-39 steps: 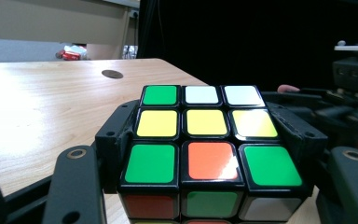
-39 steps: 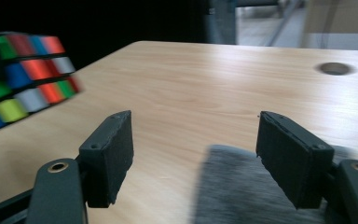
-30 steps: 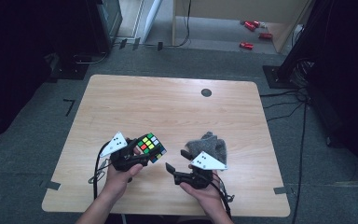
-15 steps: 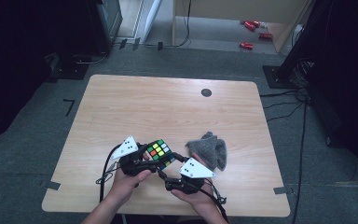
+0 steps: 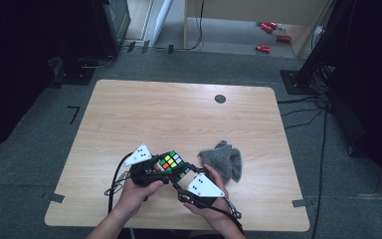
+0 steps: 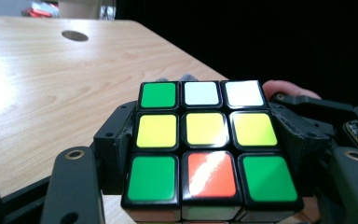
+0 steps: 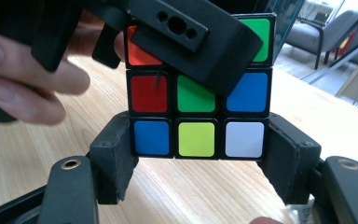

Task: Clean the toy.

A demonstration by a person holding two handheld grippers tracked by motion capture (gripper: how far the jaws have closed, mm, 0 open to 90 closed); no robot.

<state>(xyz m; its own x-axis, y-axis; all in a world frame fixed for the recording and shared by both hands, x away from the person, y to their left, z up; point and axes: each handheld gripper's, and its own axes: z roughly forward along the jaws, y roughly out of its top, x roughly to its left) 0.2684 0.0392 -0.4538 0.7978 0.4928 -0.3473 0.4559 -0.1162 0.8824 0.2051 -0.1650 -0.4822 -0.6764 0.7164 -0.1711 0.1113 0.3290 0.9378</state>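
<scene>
A scrambled puzzle cube (image 5: pixel 173 165) is held just above the near part of the wooden table (image 5: pixel 179 114). My left gripper (image 5: pixel 163 173) comes in from the left and is shut on the cube (image 6: pixel 205 140), whose green, yellow, white and orange top face looks up at its camera. My right gripper (image 5: pixel 180 180) comes from the near right and is shut on the cube's bottom layer (image 7: pixel 196 138), its pads pressing the blue and white end tiles. In the right gripper view, the left gripper's black jaw crosses the cube's top row, with fingers (image 7: pixel 23 88) of the left hand beside it.
A crumpled grey cloth (image 5: pixel 223 161) lies on the table just right of the cube, close to the right hand. A round dark hole (image 5: pixel 220 98) marks the far side of the table. Red items (image 5: pixel 267 31) lie on the floor beyond.
The right gripper moved left, away from the cloth, and shut on the cube. The left gripper carried the cube slightly right and nearer the front edge.
</scene>
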